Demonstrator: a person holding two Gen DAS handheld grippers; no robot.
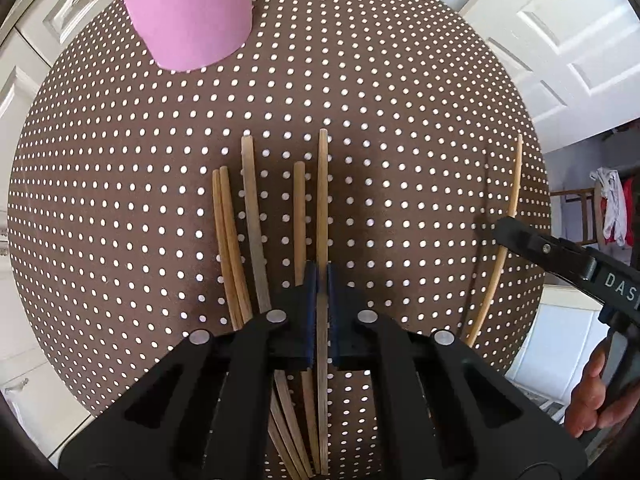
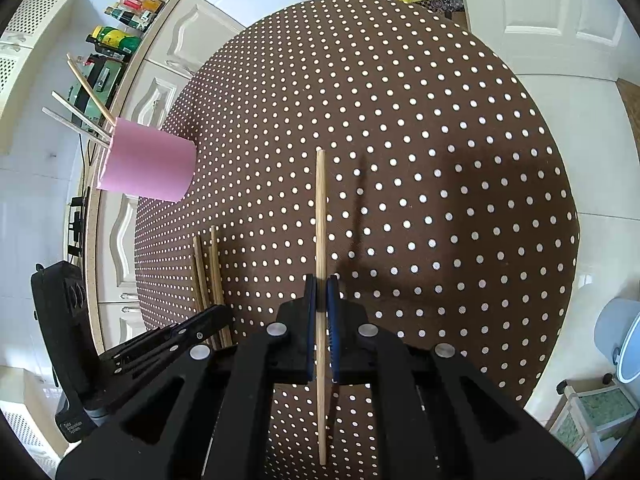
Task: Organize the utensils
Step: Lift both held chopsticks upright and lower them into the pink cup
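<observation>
we see a round tabletop (image 1: pixel 360 80) under a brown cloth with white dots, filling most of both views. white panelled doors (image 1: pixel 560 40) and pale cabinets (image 2: pixel 132 232) stand around it.

at the far side of the tabletop stands a pink cup (image 2: pixel 148 168); in the right wrist view three chopsticks (image 2: pixel 86 88) lean out of its mouth. in the left wrist view only the cup's lower wall shows, at the top edge.

our left hand-held gripper (image 1: pixel 322 280) points steeply down at the cloth, its blue-padded jaws closed tight on one bamboo chopstick (image 1: pixel 322 200) that runs straight away between them. whether that stick is clear of the cloth we cannot tell. beside it, to the left, a loose row of chopsticks (image 1: pixel 248 240) lies flat on the cloth, roughly parallel, ends uneven.

our right hand-held gripper (image 2: pixel 321 292) is clamped on a single pale chopstick (image 2: pixel 320 208), held above the cloth, its shadow falling off to the right. in the left wrist view this gripper comes in from the right edge, with the person's hand (image 1: pixel 596 392) on its handle, the chopstick well apart from the row.
</observation>
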